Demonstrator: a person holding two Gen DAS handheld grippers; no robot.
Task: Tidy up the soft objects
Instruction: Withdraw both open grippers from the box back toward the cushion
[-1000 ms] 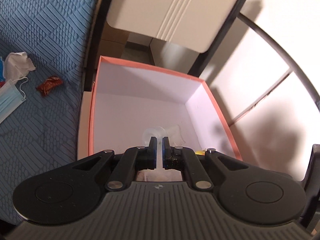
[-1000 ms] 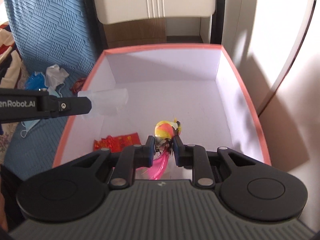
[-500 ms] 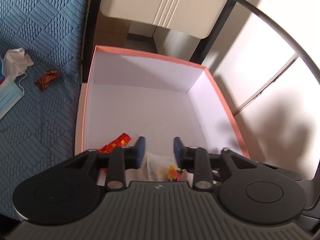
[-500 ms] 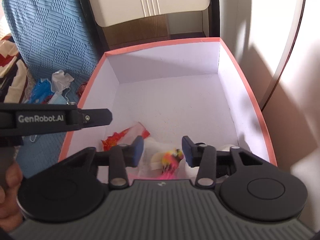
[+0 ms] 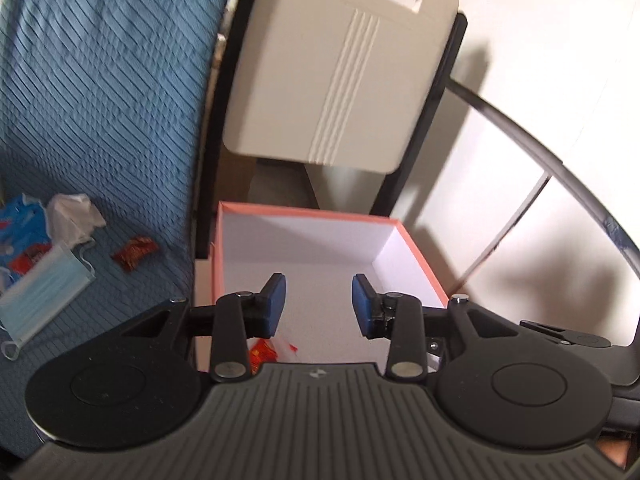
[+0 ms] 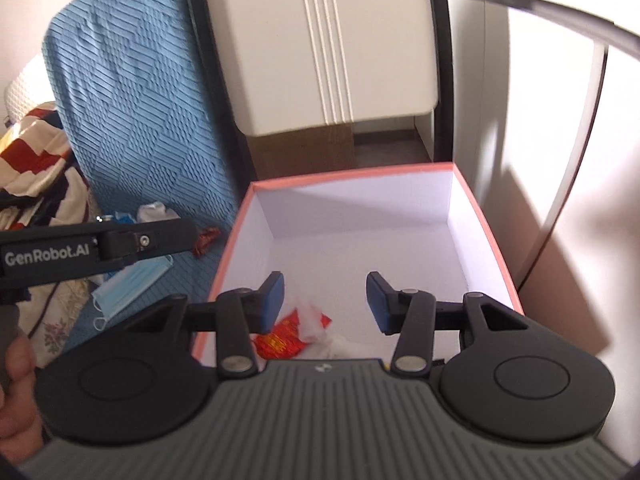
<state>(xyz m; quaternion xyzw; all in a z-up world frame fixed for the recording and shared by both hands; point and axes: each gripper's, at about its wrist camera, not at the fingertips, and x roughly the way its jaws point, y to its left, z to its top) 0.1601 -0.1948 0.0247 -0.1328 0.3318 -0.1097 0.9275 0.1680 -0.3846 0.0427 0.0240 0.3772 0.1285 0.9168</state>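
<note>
Soft objects are what this is all about, and two of them are now lying in the salmon-rimmed white cardboard box (image 6: 476,216): both sets of tongs were pinched shut a second ago, the left on a clear plastic piece, the right on a yellow-and-pink feathery toy, and both are now gaping wide with nothing between their blue pads. The left tongs (image 5: 319,304) and the right tongs (image 6: 325,304) are also sitting higher and further back over the box than a moment ago. That reads as two drops completed, so the next pick should be coming from the bed.

And the bed is still holding work: on the blue quilted bedspread (image 5: 100,92) the left view is showing a pale blue face mask (image 5: 42,300), a crumpled white tissue (image 5: 74,216), a small red wrapper (image 5: 134,254) and a blue packet (image 5: 22,220) at the edge.

The right view is giving the better look into the box, with a red-and-gold foil packet (image 6: 282,336) and white crumpled material (image 6: 314,322) at the near end; the left view is catching only a sliver of red there. The right view is also showing the left tool reaching in from the side.
</note>
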